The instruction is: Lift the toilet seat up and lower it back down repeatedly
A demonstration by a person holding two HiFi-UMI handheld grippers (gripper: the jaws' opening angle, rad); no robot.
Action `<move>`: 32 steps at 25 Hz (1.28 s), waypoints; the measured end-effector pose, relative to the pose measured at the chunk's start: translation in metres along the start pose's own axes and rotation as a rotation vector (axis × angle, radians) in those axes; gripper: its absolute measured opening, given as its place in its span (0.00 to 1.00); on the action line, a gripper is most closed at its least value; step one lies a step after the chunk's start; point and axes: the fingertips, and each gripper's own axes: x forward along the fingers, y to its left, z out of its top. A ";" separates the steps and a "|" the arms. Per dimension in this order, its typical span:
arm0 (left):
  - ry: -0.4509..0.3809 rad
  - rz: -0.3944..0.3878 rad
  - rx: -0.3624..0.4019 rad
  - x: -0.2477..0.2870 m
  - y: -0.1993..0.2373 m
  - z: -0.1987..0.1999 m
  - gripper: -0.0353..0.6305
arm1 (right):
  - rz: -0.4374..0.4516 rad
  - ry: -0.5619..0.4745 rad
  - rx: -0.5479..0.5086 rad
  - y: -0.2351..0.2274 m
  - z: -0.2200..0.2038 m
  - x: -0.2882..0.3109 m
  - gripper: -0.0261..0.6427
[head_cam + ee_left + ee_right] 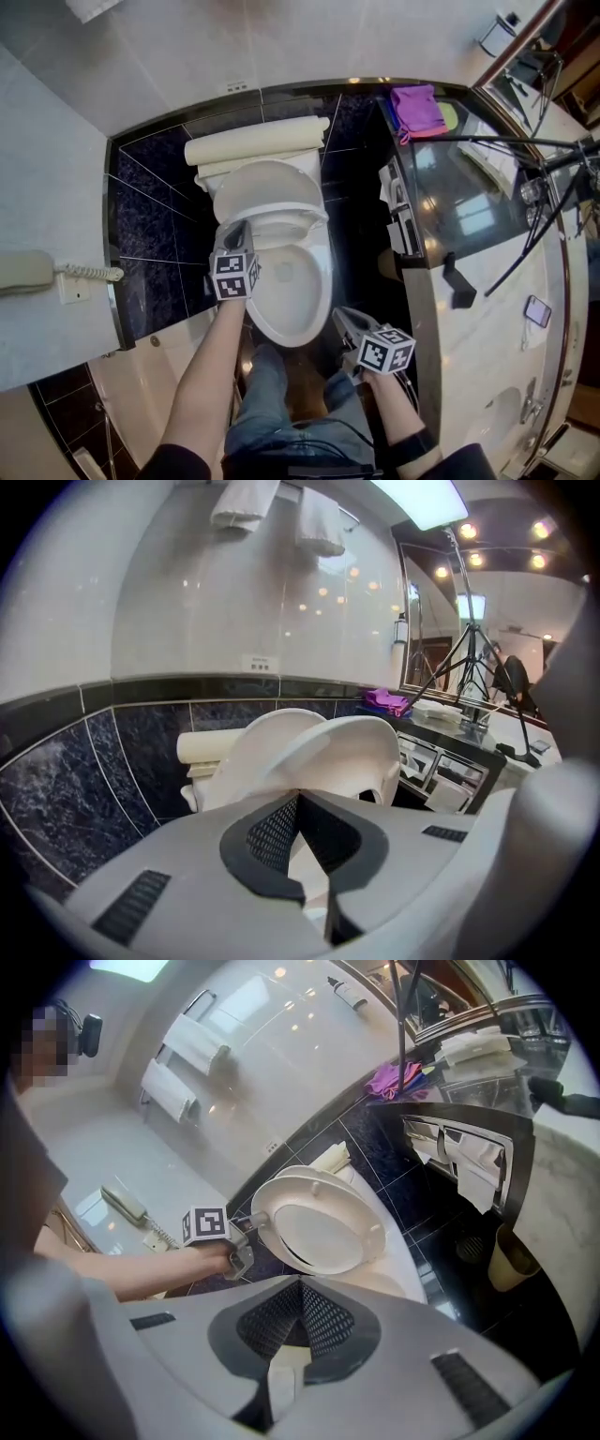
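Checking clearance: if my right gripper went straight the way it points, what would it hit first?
Most likely the raised white oval toilet seat that the left gripper holds up; depth is unclear.

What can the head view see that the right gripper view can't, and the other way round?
Only the head view: the person's jeans, a smartphone on the counter, and the right hand-held gripper seen from outside.

Only the right gripper view: the camera worn on the person's head, and that gripper's own jaws up close, shut with nothing between them.

Both: the toilet seat tipped up, the left hand-held gripper clamped on its rim, the wall phone and the purple cloth.
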 end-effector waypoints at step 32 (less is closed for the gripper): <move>-0.040 0.090 0.028 -0.229 -0.049 0.043 0.05 | -0.029 -0.030 -0.422 0.032 0.065 -0.078 0.06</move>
